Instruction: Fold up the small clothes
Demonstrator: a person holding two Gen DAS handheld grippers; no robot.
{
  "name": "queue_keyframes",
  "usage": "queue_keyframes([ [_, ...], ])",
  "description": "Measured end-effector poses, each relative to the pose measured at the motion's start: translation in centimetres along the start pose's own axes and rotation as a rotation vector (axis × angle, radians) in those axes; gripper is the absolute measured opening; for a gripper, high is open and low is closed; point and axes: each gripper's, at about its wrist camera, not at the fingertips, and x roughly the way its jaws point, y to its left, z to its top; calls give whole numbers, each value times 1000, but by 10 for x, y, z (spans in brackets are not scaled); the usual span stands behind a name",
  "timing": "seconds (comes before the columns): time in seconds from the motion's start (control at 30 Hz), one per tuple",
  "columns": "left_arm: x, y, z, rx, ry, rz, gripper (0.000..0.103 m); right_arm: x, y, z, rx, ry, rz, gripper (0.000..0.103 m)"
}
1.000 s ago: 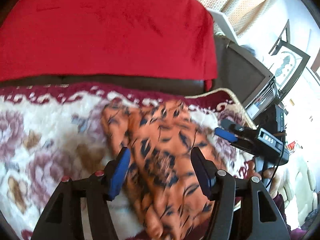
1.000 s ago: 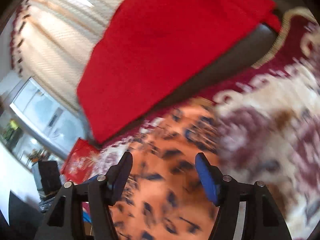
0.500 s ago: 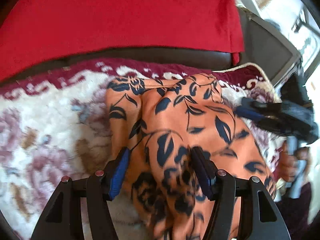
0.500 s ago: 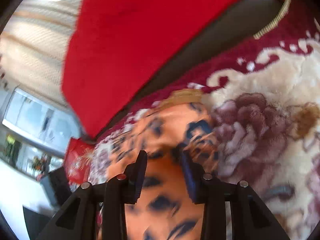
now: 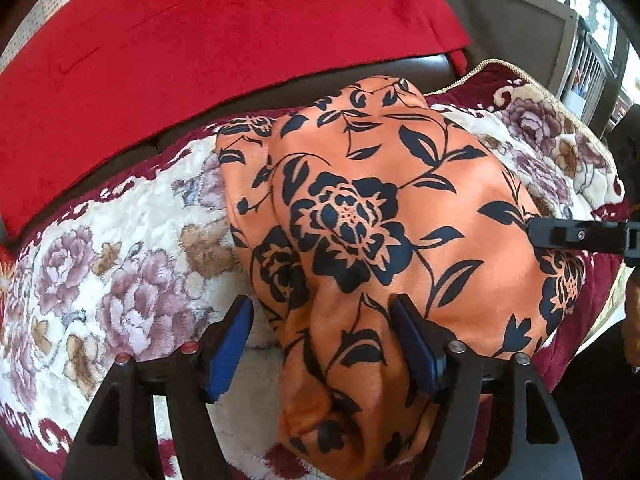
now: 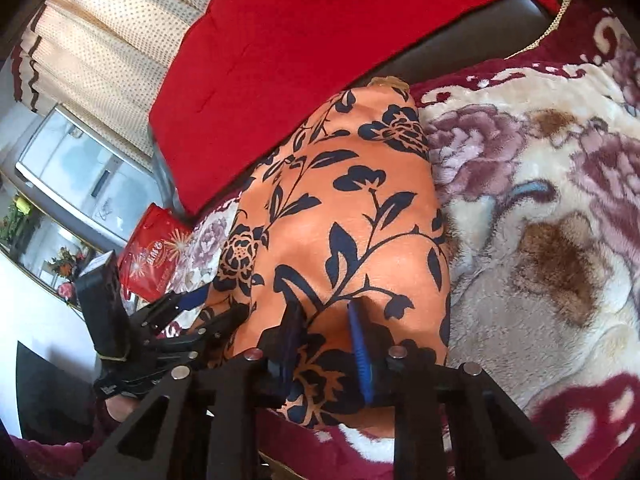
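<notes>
Left wrist view has the orange garment with the black flower print (image 5: 360,216) bunched in a heap on the plush floral blanket (image 5: 120,280) spread over a dark sofa, with a red cloth (image 5: 200,28) draped over the backrest behind it. The left gripper (image 5: 322,344) is down at the near end of the heap, and its jaws have just been opening. A fold of the fabric sits between them against the right pad, but the left pad is clear of it, so it's released, not pinching. Right wrist view: the right gripper (image 6: 326,344) has just been closing, and its blue pads (image 6: 362,356) are clenched on a ridge of the same garment (image 6: 352,208). A red foil packet (image 6: 154,258) lies off beyond the blanket's edge.
</notes>
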Motion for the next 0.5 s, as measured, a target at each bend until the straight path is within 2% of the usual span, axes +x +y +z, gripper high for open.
queue_keyframes([
  [0.33, -3, -1, -8, 8, -7, 0, 77, -1, 17, -32, -100, -66, -138, 27],
  [0.4, -4, -2, -8, 9, -12, 5, 77, 0, 20, -30, -106, -54, -157, 26],
  [0.5, -7, -3, -8, 10, -19, 16, 77, -11, 33, -8, -87, -28, -171, 26],
])
